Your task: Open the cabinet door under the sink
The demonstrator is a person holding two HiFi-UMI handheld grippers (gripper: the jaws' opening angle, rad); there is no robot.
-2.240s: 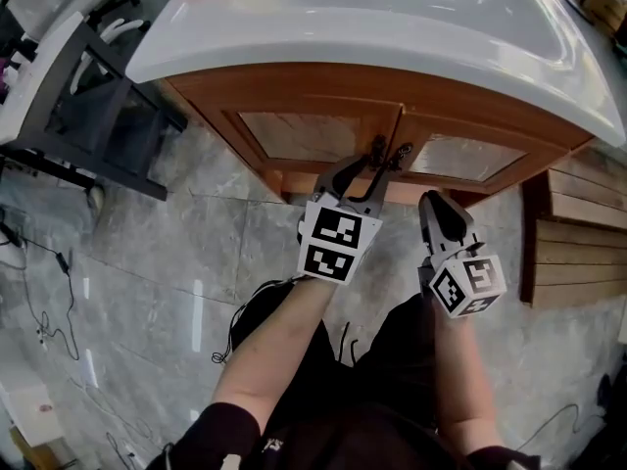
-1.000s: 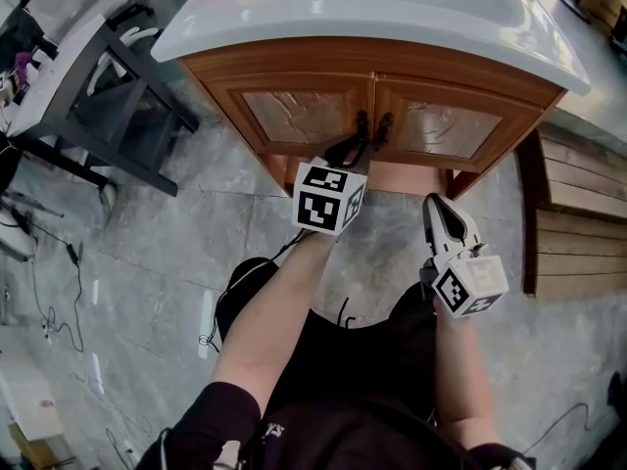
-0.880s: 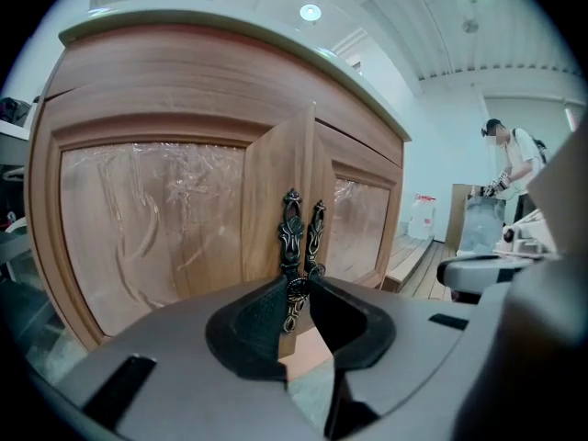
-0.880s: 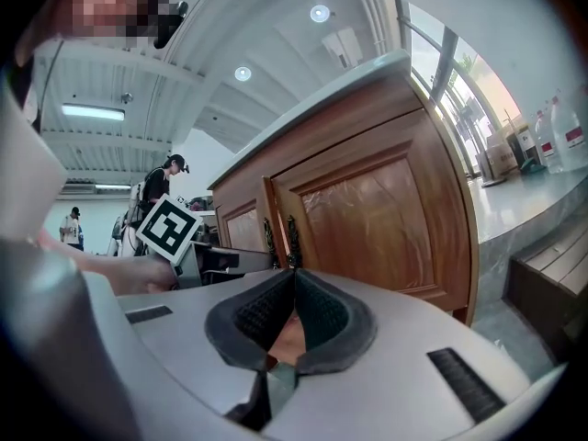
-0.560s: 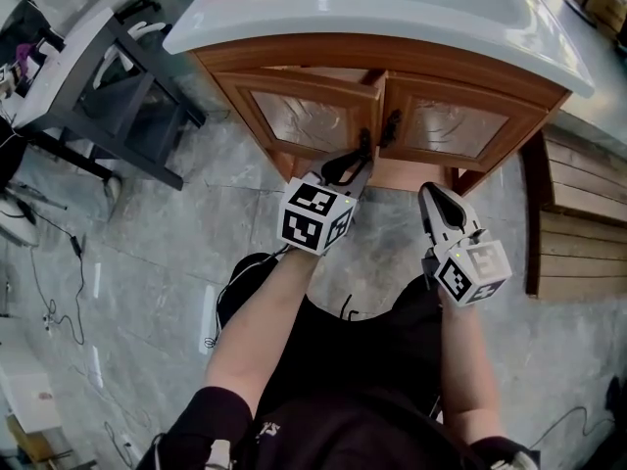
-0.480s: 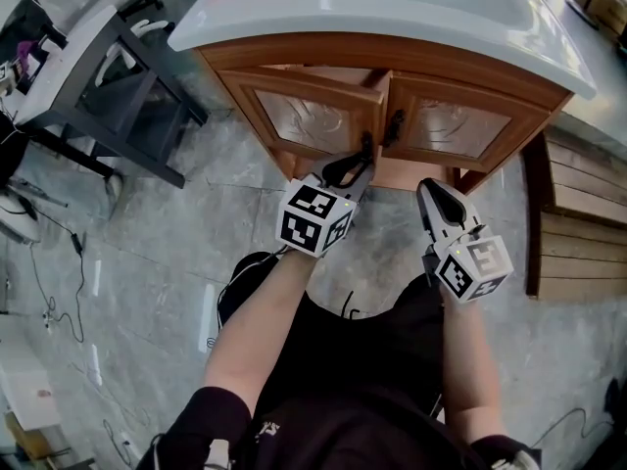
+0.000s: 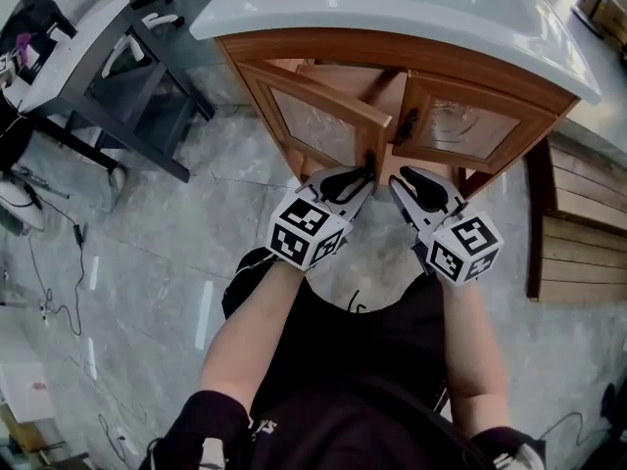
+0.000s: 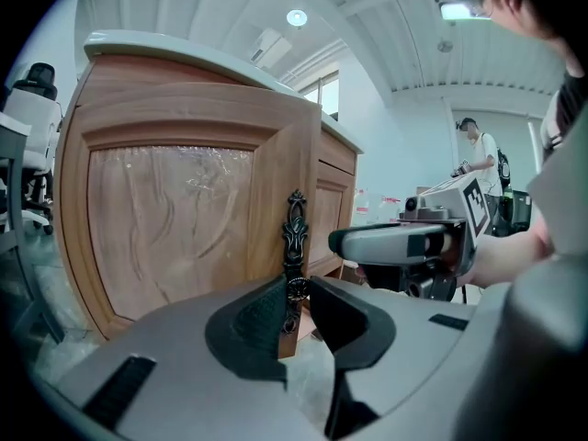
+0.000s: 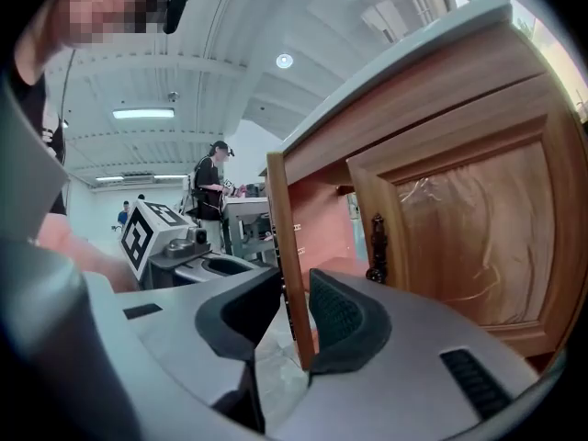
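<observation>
The cabinet under the white sink worktop (image 7: 392,13) has two wooden doors with patterned panels. The left-hand door (image 7: 323,125) stands ajar, angled out toward the lower centre of the head view, with its free edge nearest the person. The right-hand door (image 7: 460,127) sits flush in its frame at upper right, its dark handle (image 7: 406,125) untouched.

The left gripper (image 7: 364,176) is at the middle of the head view. Its fingers (image 8: 262,315) are closed about halfway on the open door's ornate dark handle (image 8: 295,237), gripping the round boss near its lower end. In the left gripper view the handle rises upright between the fingers, against the door's edge strip.

The right gripper (image 7: 400,178) is just beside it, to the right in the head view, and points at the same door from the other side. Its fingers have just been opening and now stand wide. The thin free edge of the open door rises between them, close to the finger on the right of the right gripper view, but I see no squeeze on it. Through the gap behind that edge, the reddish inside of the cabinet shows.

Grey stone floor (image 7: 167,223) spreads across the left of the head view, and a black metal frame (image 7: 127,116) stands at upper left.
</observation>
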